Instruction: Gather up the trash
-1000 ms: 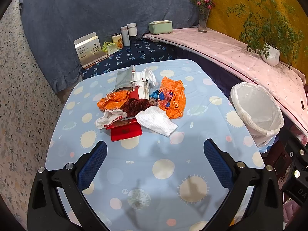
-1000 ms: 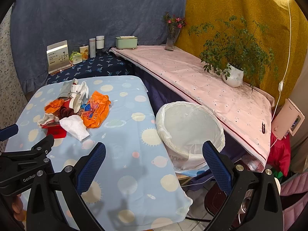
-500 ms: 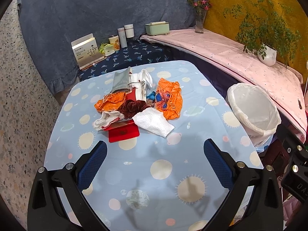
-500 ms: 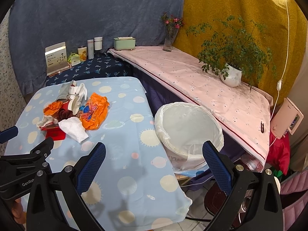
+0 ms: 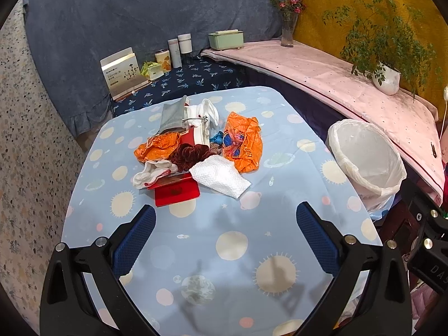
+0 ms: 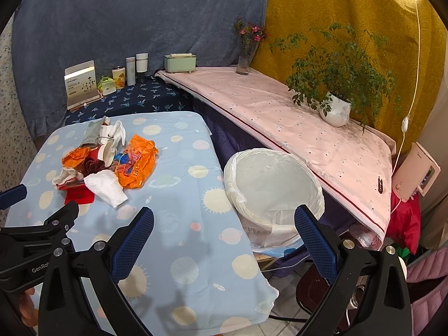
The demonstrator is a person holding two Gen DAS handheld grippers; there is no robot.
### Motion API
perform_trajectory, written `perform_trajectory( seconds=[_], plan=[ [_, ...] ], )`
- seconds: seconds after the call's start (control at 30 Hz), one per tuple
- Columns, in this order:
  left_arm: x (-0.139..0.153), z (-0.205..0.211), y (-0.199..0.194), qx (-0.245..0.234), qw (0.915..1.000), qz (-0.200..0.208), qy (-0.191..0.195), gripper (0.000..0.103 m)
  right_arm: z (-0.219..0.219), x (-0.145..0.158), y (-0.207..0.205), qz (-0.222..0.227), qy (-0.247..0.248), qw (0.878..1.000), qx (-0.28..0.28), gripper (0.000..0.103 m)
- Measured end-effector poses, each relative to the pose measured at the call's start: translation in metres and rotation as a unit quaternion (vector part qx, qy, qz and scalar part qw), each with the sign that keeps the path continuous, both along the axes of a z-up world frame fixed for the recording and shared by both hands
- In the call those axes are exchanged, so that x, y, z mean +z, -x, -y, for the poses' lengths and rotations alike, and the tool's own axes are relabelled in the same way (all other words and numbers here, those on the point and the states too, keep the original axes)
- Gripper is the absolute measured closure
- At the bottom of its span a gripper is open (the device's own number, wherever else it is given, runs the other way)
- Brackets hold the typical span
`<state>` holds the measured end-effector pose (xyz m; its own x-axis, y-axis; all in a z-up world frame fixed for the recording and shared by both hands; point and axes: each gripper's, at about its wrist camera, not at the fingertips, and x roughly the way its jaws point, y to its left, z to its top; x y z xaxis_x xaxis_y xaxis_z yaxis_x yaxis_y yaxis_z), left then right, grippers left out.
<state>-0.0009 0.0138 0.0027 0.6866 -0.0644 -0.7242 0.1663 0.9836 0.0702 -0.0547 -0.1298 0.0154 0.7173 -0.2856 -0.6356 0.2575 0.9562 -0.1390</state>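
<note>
Orange plastic catches the eye first: a crumpled orange bag [image 5: 244,145] lies at the right of a trash heap [image 5: 196,154] on the table [image 5: 224,246], whose pale blue cloth is printed with suns and planets. A second orange wrapper [image 5: 156,148] sits at the heap's left, a dark red scrunchy thing [image 5: 190,155] between them. A white paper towel [image 5: 221,176] lies at the heap's near edge, partly over a flat red packet [image 5: 176,193], with a wadded white cloth [image 5: 151,170] at about nine o'clock from the towel. A grey pouch [image 5: 172,116] and more white material lie at the heap's far side.

From the left gripper [image 5: 225,232], the pile is at twelve o'clock, well apart from the blue pads; its jaws stand wide with nothing between them, hovering over bare cloth. The right gripper [image 6: 224,235] is likewise spread and empty, and the left tool shows at its eight o'clock. In the right wrist view, the white-lined trash bin [image 6: 273,184] stands just beside the table's right edge, at roughly one o'clock from the right gripper, apparently empty.

A potted plant [image 6: 336,109] sits on the pink-covered ledge [image 6: 280,112] beyond the bin.
</note>
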Motion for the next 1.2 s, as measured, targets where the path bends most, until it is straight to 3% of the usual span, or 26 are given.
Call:
perform_trajectory(
  seconds=[0.8, 1.2],
  plan=[
    [0.0, 0.001, -0.005, -0.03, 0.9992, 0.017, 0.021, 0.007, 0.004, 0.0, -0.002, 0.017, 0.008, 1.0, -0.023, 0.007],
    [-0.018, -0.027, -0.032, -0.024, 0.9989, 0.012, 0.038, 0.007, 0.003, -0.014, -0.027, 0.019, -0.008, 0.999, -0.045, 0.007]
  ],
)
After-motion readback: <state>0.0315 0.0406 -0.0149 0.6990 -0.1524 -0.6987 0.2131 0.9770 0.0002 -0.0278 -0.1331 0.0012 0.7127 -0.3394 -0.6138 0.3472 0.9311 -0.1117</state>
